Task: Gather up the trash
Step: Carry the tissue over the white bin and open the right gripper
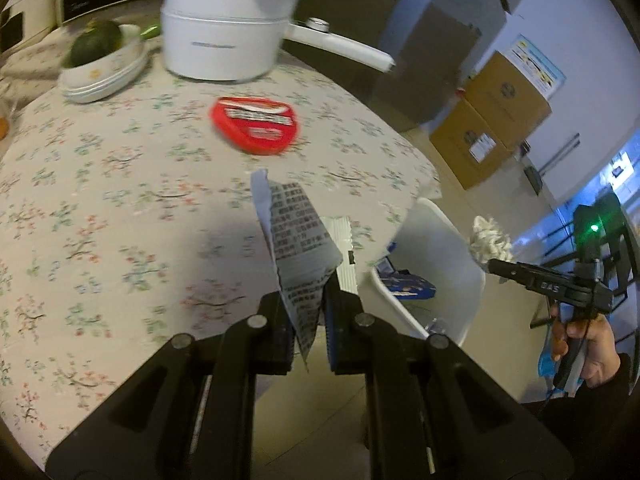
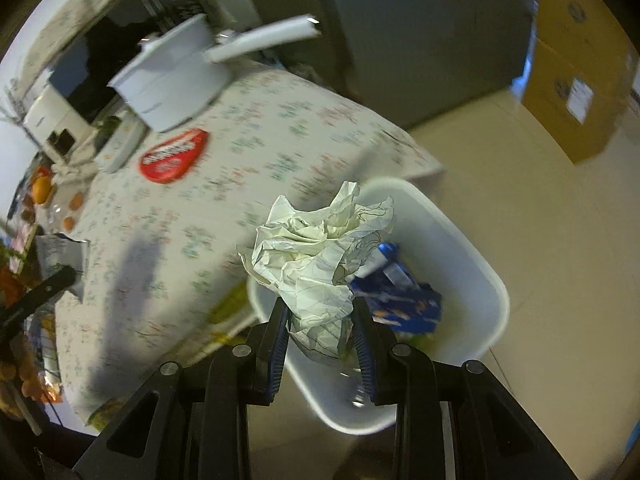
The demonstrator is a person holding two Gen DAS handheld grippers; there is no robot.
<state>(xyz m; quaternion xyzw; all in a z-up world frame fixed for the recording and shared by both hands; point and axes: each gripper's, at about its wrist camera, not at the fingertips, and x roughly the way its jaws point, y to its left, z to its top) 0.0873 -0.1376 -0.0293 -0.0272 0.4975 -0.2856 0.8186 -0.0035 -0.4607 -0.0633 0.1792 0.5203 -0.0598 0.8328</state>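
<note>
Left gripper (image 1: 308,312): jaws nearly closed, pinching a flat silver wrapper (image 1: 298,240) printed with dense black text, its torn top edge pointing up and away over the near edge of the table (image 1: 120,184); right gripper (image 2: 320,320): jaws part open, pressed on either side of a crumpled ball of lined paper (image 2: 316,248), which bulges well above the fingertips and hangs over the near rim of a white bin (image 2: 476,264) (also seen from the left wrist, to the right of the wrapper, standing on the floor just beside the table's near right corner). Bin contents: a blue printed packet (image 2: 400,296) lying against the inside, other scraps below it too dim to name. Table: covered in a pale floral cloth; toward its far edge a white lidded pot (image 1: 228,28) with a long handle reaching right past the edge; just in front of the pot, near the middle, a flat red package (image 1: 256,124) with white lettering; at the far left a stack of white bowls (image 1: 104,72) carrying a dark green round vegetable (image 1: 96,42). Left edge, from the right wrist view: oranges and brownish round items, blurred. Beyond the table: two stacked cardboard boxes (image 1: 492,120) on the floor against the wall. A hand (image 1: 584,344) grips the right gripper's handle at the lower right of the left wrist view
</note>
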